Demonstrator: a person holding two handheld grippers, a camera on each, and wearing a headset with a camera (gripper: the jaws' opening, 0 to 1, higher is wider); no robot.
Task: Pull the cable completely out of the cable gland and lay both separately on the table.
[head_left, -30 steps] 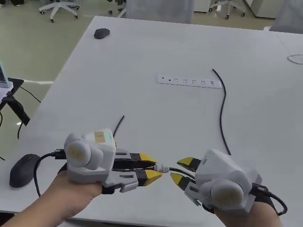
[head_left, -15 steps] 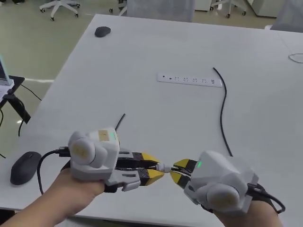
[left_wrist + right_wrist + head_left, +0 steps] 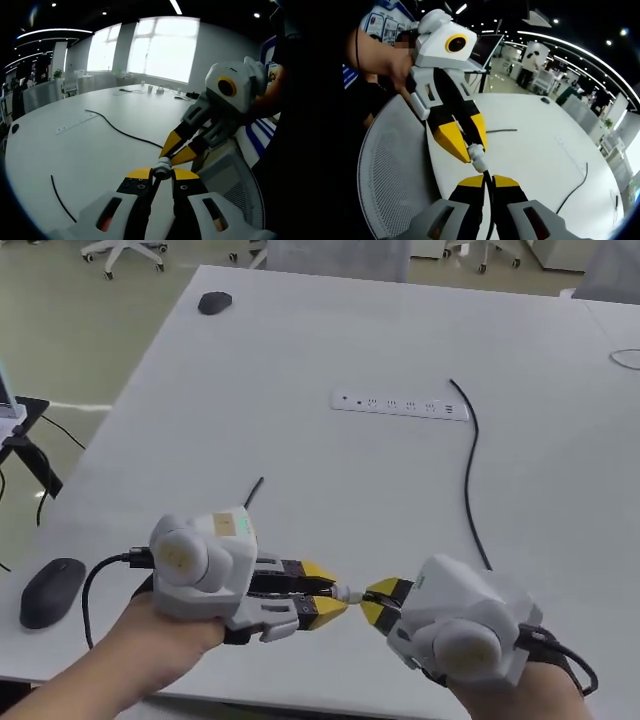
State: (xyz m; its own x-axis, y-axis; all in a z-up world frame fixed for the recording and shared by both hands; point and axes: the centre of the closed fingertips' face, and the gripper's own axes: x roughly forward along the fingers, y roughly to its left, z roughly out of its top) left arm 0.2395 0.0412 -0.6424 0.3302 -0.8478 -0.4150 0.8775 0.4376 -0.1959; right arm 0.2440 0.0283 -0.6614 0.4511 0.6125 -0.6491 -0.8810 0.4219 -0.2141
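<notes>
At the far left a dark mouse (image 3: 50,590) lies on the white surface (image 3: 330,350), no part of the job. Next to it, the left tongs (image 3: 325,592) are held just above the near edge, their yellow tips pinched shut on the small white cable gland (image 3: 347,594). The left gripper view shows the gland (image 3: 161,168) seated right at the tips.

Directly across, tip to tip, the right tongs (image 3: 375,602) close in from the other side. The right gripper view shows their jaws closed on the thin black cable (image 3: 488,189) just behind the point where it enters the gland (image 3: 476,152). The two pairs of tips are almost touching.

As I judge it, the grips are set but the pull itself has barely begun, if at all. The cable still sits in the gland, with no gap drawn between the two. How much cable runs through the body is hidden. Both parts are in the air, so nothing is laid down yet.

What remains is to draw the hands apart until the cable end comes free, then set the gland and the cable down apart from each other. Further right and back, a power strip (image 3: 400,408) and its black cord (image 3: 468,480) lie well clear.
</notes>
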